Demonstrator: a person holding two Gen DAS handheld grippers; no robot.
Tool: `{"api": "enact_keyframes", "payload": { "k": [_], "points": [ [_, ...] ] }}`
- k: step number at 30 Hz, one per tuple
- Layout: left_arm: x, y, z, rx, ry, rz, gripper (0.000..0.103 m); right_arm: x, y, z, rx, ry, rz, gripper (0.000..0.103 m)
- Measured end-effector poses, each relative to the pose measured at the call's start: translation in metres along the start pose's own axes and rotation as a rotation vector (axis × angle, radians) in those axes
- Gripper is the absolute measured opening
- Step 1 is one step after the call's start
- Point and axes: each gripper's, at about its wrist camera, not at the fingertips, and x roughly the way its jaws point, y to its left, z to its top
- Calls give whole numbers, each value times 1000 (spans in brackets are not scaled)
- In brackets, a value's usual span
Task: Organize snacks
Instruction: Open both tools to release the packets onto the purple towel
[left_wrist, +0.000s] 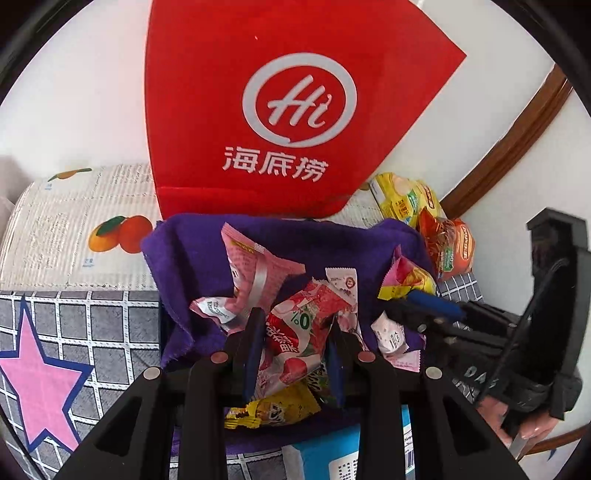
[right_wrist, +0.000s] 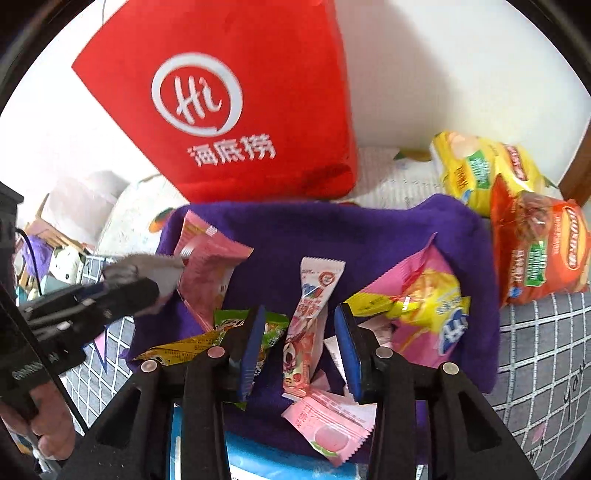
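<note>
Snack sorting, items listed nearest first

- Left gripper (left_wrist: 295, 354): fingers clenching on a red-and-pink strawberry packet (left_wrist: 295, 328) at lower centre of the left wrist view; a yellow packet (left_wrist: 273, 406) is lying just beneath
- Right gripper (right_wrist: 301, 347): fingers standing released, with a slim strawberry stick packet (right_wrist: 312, 317) leaning in the gap between them and no pad seen pressing it
- Pink peach packet (right_wrist: 328, 424): lying flat at the lower centre of the right wrist view, just below the stick packet
- Purple cloth (right_wrist: 332, 229): carrying the loose heap of snacks across mid-frame, among them a pink-and-yellow bag (right_wrist: 424, 295) at right and a pink packet (right_wrist: 207, 266) at left
- Yellow chip bag (right_wrist: 480, 166) and orange chip bag (right_wrist: 539, 251): sitting off the cloth at the right, on the checked sheet (right_wrist: 535, 332)
- Red paper bag (right_wrist: 236, 103): standing upright behind the cloth, at the top of the frame

Risks, as judged:
- The stick packet is looking unsteady; a nudge from either finger is likely to be tipping it into the heap
- The left grip is looking to be on crinkly film only, so the packet may be slipping out on a quick move
- Both grippers are working close over one cloth, so they could be knocking together or dragging wrappers off the edge
</note>
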Motion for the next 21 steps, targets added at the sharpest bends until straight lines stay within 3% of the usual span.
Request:
{"api": "enact_keyframes", "payload": {
  "k": [21],
  "points": [
    [18, -8, -5, 24, 84, 18, 29, -21, -17, 2, 45, -44, -14, 40]
  ]
}}
